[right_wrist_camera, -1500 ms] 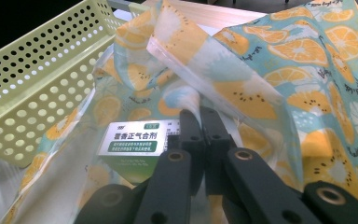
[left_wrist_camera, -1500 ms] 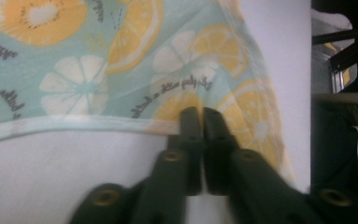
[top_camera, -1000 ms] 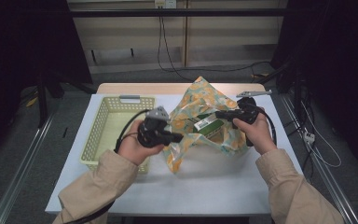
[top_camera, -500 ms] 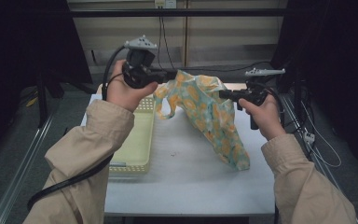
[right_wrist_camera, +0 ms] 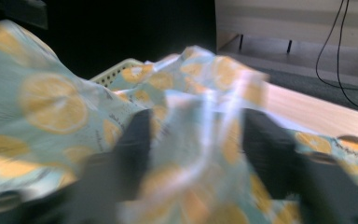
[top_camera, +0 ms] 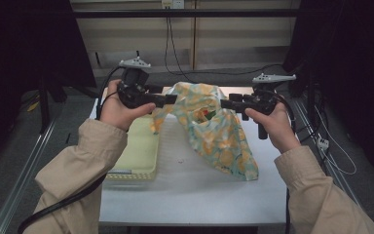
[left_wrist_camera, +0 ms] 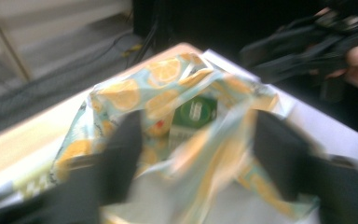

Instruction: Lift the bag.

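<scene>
Above the table (top_camera: 175, 195), a lemon-print bag (top_camera: 209, 131) is seen just released at centre, left gripper (top_camera: 171, 99) at nine o'clock and right gripper (top_camera: 224, 103) at three o'clock newly widened, so dropping is judged imminent.

A pale yellow-green slatted plastic basket (top_camera: 134, 156) sits at the left of the white table (top_camera: 190, 195), left of centre in the high view. A light wooden strip (top_camera: 246, 90) edges the table's far side. Black cables (top_camera: 168, 34) hang down the beige wall panels at top centre. A white plug (top_camera: 323, 144) lies on the grey floor at right
</scene>
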